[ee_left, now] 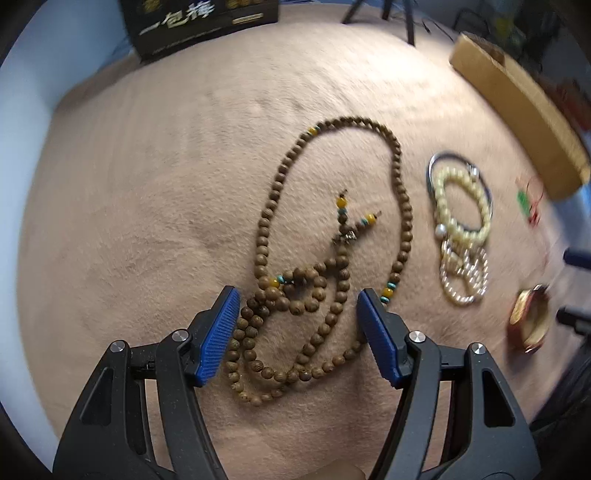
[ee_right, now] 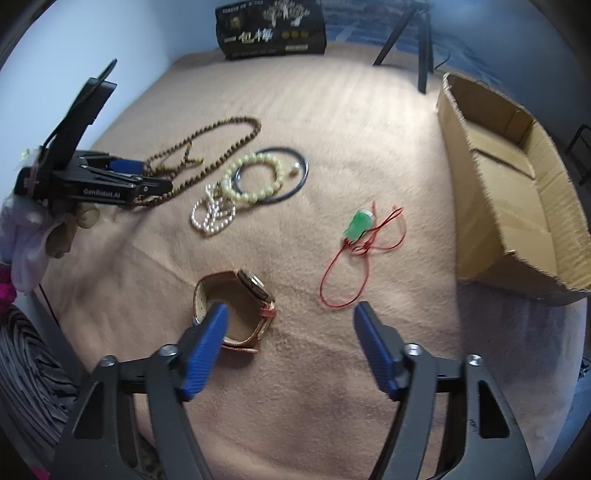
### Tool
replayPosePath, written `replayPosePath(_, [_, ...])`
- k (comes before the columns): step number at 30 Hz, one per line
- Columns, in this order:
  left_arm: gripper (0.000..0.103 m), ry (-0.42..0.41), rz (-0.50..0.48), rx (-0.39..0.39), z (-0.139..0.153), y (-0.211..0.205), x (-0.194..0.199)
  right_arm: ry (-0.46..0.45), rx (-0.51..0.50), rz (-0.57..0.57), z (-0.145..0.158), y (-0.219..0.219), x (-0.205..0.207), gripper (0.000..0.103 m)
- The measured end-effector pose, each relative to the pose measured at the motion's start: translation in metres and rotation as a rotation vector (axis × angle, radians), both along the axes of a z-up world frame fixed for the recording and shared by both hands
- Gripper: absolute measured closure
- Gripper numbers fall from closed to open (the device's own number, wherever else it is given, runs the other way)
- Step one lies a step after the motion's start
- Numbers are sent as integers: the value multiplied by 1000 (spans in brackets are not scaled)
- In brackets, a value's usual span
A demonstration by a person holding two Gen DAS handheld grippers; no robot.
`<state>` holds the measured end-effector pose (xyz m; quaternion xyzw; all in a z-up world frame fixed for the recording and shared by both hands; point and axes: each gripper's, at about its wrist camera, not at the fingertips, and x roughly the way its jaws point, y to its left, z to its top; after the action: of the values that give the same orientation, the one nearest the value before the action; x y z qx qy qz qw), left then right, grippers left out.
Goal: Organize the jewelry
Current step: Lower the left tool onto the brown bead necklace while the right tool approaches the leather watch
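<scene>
We held our left gripper (ee_left: pixel 297 314) low over the wooden bead necklace (ee_left: pixel 332 236), with its two blue fingers spread wide and nothing between them but beads lying loose. The necklace lay on the tan blanket (ee_left: pixel 147 184), and its tangled end sat right between the fingers. We thought the next good move was to go down slowly, close on the thick bunch of beads, and lift gently so the long loop would not snag.

Our right gripper (ee_right: pixel 290 321) was spread wide too and held nothing. Its left finger hung over the wristwatch (ee_right: pixel 240 306) with the brown strap.

Beside the necklace lay a cream bead bracelet (ee_right: pixel 255 177) resting on a dark bangle (ee_right: pixel 301 173). A pearl bracelet (ee_right: pixel 212 216) touched the cream one. These sat very near the necklace, so a careless pull might drag them along.

Farther from the necklace, past the bracelets, lay a green pendant (ee_right: pixel 356 223) on a red cord (ee_right: pixel 347 266). Beyond that stood an open cardboard box (ee_right: pixel 517 192), which looked like the place to put things. A black box with gold writing (ee_right: pixel 271 31) stood at the far edge of the blanket.
</scene>
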<state>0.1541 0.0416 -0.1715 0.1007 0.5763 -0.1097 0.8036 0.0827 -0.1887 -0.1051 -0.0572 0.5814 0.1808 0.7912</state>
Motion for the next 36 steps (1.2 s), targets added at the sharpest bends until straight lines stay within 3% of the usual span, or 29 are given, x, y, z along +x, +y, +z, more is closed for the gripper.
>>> replayPosePath(9, [34, -30, 11, 39, -2, -18, -6, 49, -25, 33, -17, 15, 6, 51])
replayPosePath(11, [40, -29, 7, 25, -1, -24, -6, 57, -27, 38, -20, 17, 6, 51])
replayPosePath(17, [36, 1, -50, -8, -1, -31, -11, 65, -3, 22, -23, 17, 12, 51])
replayPosePath(21, [33, 29, -39, -69, -2, -32, -11, 73, 10, 16, -20, 12, 11, 51])
replayPosePath(28, [28, 96, 26, -257, 7, -7, -4, 75, 19, 13, -21, 14, 12, 51])
replayPosePath(30, [28, 99, 4, -249, 5, -8, -4, 74, 20, 11, -21, 14, 12, 51])
replayPosePath(32, [22, 89, -47, -199, 3, -17, -9, 74, 21, 10, -20, 13, 11, 51])
replayPosePath(36, [20, 54, -102, -87, -2, -38, -18, 75, 22, 11, -21, 13, 11, 51])
